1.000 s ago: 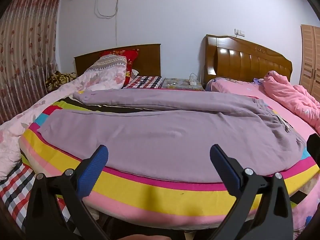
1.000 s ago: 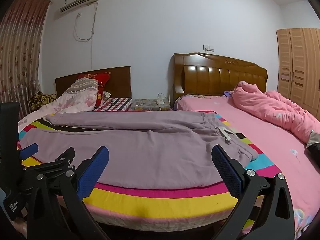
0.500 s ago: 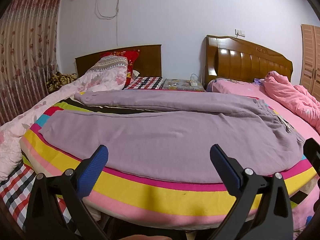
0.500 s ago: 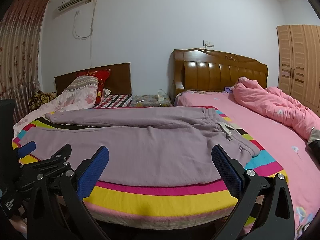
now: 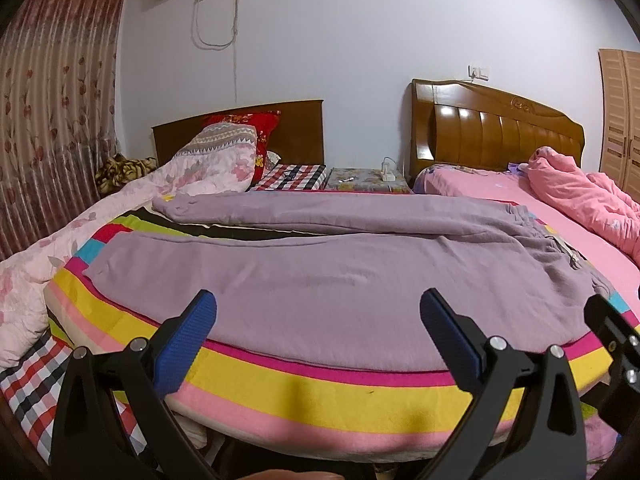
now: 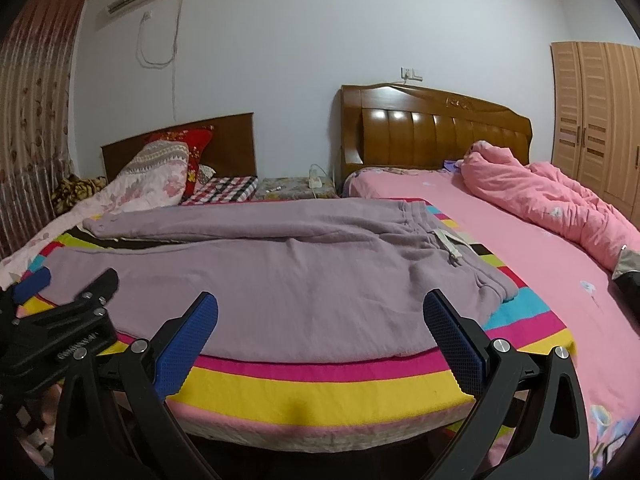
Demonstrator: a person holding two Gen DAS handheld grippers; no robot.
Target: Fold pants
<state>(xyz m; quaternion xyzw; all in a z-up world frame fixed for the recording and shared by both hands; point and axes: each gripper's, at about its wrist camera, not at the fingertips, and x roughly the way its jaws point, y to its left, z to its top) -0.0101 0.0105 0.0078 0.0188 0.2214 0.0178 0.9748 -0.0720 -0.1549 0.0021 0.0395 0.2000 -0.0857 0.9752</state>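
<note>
Lilac sweatpants (image 5: 328,272) lie flat across a striped blanket (image 5: 320,392) on the bed, legs spread apart pointing left, waistband with a drawstring at the right (image 6: 444,240). The pants also show in the right wrist view (image 6: 288,276). My left gripper (image 5: 318,332) is open and empty, just off the bed's near edge, facing the near leg. My right gripper (image 6: 320,334) is open and empty, off the near edge, closer to the waist. The left gripper shows at the left of the right wrist view (image 6: 60,316).
A pink quilt (image 6: 560,204) is heaped on the pink bed at the right. Pillows (image 5: 224,156) and a floral quilt lie at the left. A bedside table (image 5: 368,180) stands between two wooden headboards. A wardrobe (image 6: 596,120) stands at the far right.
Both grippers have moved a little closer to the bed and tilted slightly up. The pants have not moved and both grippers stay open.
</note>
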